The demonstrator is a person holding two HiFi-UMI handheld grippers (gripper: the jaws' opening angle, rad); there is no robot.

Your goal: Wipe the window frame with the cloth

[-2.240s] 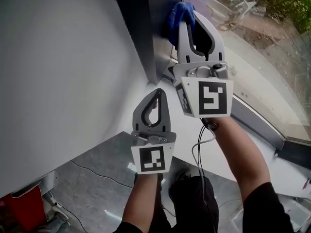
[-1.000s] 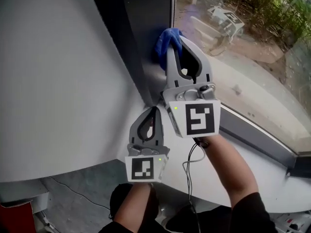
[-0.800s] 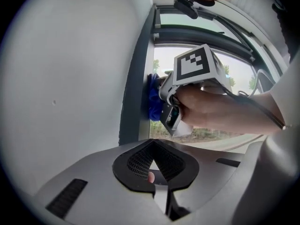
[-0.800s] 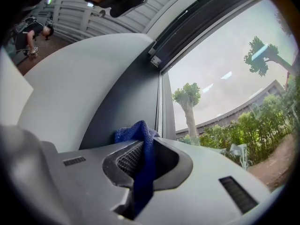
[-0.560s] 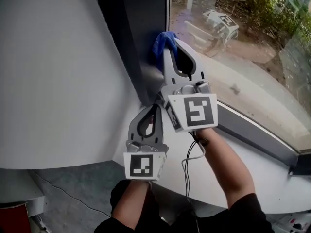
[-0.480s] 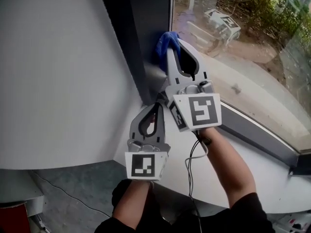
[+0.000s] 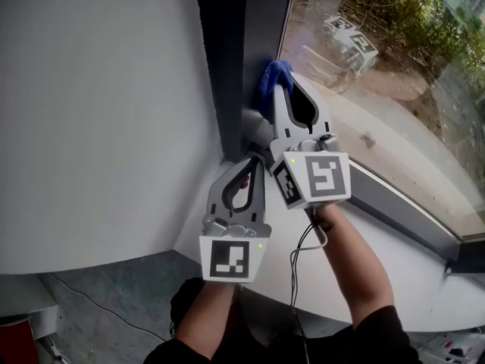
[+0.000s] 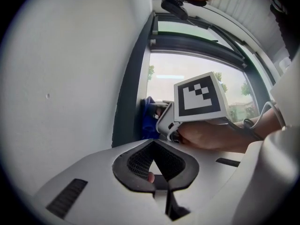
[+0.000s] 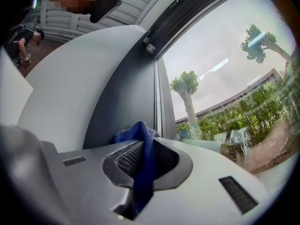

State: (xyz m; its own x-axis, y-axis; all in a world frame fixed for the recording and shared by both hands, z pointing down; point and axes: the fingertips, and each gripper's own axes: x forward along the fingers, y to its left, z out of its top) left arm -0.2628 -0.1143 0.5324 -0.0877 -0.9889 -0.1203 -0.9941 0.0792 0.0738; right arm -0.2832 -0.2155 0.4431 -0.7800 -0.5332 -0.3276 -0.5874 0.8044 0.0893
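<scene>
The right claw, clenched on the blue microfibre cloth that bunches past its tips at 12 o'clock, holds it against the dark upright window frame, whose long axis runs 12 to 6, so the wiping stroke likely follows that line, while the left claw, closed on nothing, hangs at 7 o'clock, farther from the frame.

The cloth touches the window frame, ahead of the left hand-held gripper.

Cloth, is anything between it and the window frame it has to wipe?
No, nothing visible. The right gripper holds the cloth in its jaws, and the cloth looks right up against the dark frame. The left gripper is lower down, shut and empty, out of the way.
</scene>
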